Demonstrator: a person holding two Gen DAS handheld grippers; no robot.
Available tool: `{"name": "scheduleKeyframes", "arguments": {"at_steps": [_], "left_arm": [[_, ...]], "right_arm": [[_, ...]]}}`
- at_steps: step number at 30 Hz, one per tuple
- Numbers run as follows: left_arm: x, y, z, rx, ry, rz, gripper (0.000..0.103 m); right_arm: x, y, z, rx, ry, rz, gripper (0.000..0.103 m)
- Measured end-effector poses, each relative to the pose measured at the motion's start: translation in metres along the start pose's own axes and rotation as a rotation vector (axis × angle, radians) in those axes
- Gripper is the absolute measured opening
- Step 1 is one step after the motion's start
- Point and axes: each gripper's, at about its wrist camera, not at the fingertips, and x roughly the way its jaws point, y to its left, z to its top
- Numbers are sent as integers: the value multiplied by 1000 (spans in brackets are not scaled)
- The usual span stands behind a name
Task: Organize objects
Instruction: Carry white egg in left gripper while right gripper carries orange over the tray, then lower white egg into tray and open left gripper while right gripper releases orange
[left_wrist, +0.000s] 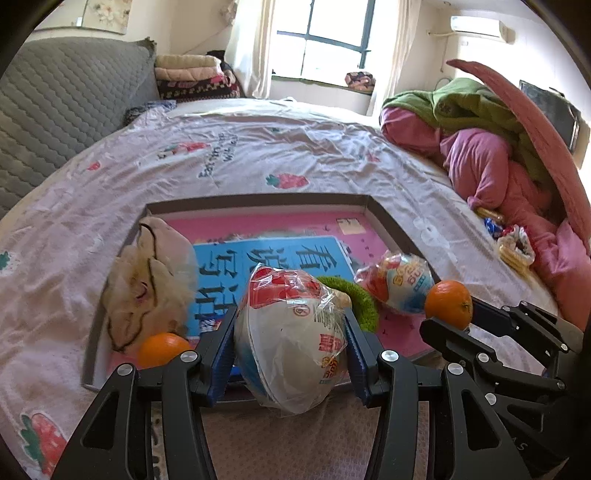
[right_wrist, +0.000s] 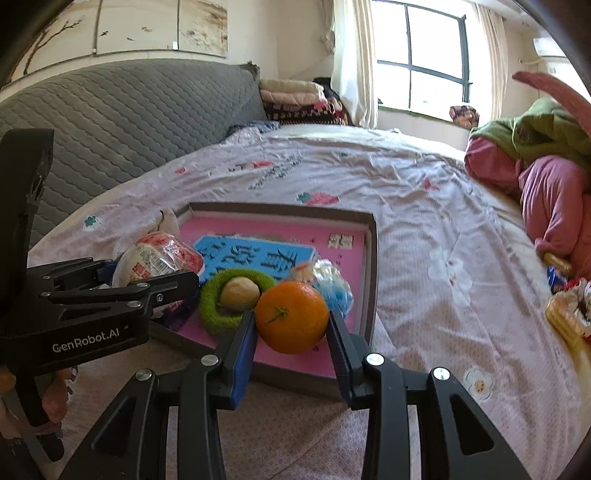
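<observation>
My left gripper (left_wrist: 290, 325) is shut on a plastic-wrapped white and red snack bowl (left_wrist: 291, 332), held over the near edge of a grey-rimmed tray (left_wrist: 388, 221). A pink and blue book lines the tray. On it lie a cream plush toy (left_wrist: 147, 280), an orange (left_wrist: 162, 349), a green ring (left_wrist: 360, 301) and a second wrapped snack (left_wrist: 399, 284). My right gripper (right_wrist: 291, 321) is shut on another orange (right_wrist: 291, 317) above the tray's near right part. In the right wrist view a beige ball (right_wrist: 240, 293) sits inside the green ring (right_wrist: 221, 317).
The tray lies on a bed with a pale strawberry-print sheet (left_wrist: 258, 155). Pink and green bedding (left_wrist: 480, 147) is heaped at the right, with snack packets (left_wrist: 513, 243) below it. A grey quilted headboard (right_wrist: 129, 110) and folded blankets (right_wrist: 295, 96) stand at the back.
</observation>
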Motion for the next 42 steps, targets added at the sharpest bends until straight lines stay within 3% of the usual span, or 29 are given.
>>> {"name": "scheduleKeyframes", "arguments": {"at_steps": [12, 30, 42], "left_arm": [[16, -11, -5, 25, 20, -26, 54], [23, -16, -6, 63, 24, 7, 54], [18, -11, -7, 46, 31, 21, 67]], "right_arm": [[19, -6, -8, 16, 41, 1, 39], [24, -11, -7, 50, 50, 28, 39], [21, -12, -6, 63, 44, 32, 39]]}}
